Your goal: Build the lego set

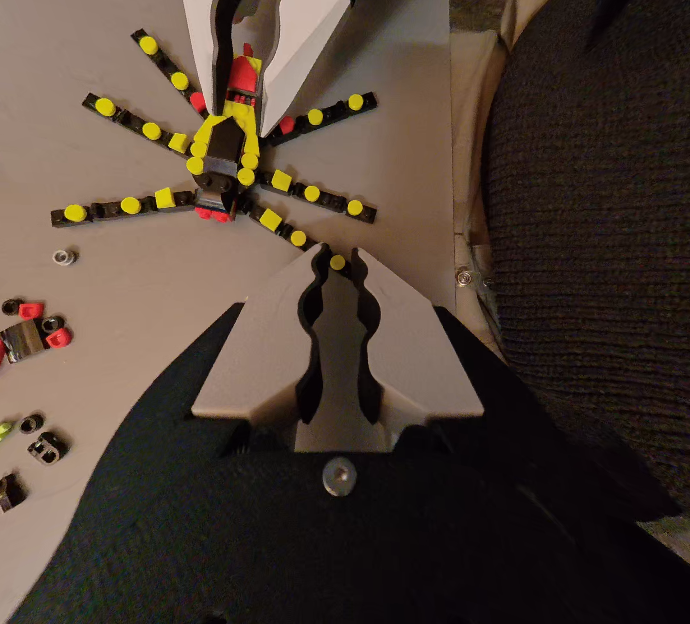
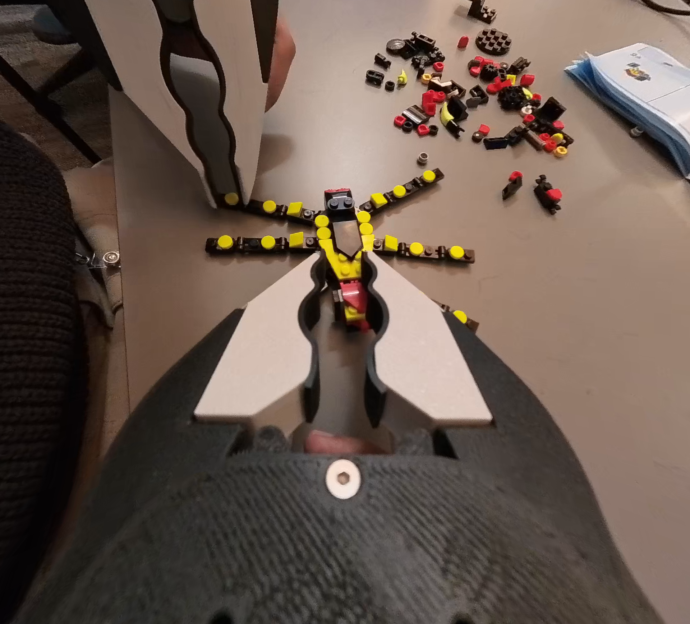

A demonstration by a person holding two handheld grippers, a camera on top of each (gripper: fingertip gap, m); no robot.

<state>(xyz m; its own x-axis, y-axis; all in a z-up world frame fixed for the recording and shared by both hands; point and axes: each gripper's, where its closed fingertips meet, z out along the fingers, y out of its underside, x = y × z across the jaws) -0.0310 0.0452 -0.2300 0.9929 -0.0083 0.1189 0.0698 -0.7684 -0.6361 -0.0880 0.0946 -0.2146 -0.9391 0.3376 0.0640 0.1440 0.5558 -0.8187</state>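
A lego spider (image 1: 224,143) with a black and yellow body, a red and yellow rear part and black legs with yellow studs lies flat on the grey table (image 1: 112,289). My left gripper (image 1: 338,251) is shut on the tip of one front leg (image 1: 270,219), its fingers on either side of the last yellow stud. My right gripper (image 2: 342,261) is shut on the spider's rear body (image 2: 351,302), just behind the black top piece (image 2: 347,233). The right wrist view shows the left gripper (image 2: 229,201) standing steeply on the leg tip. The right gripper (image 1: 241,113) comes in from the top of the left wrist view.
A pile of loose black, red and yellow pieces (image 2: 485,91) lies beyond the spider, with an instruction booklet (image 2: 634,94) to its right. More loose pieces (image 1: 33,330) lie left of my left gripper. The table edge (image 1: 451,158) and a person's dark knit clothing (image 1: 597,195) are close. One gripper's finger ends stand about 8 cm off the other's.
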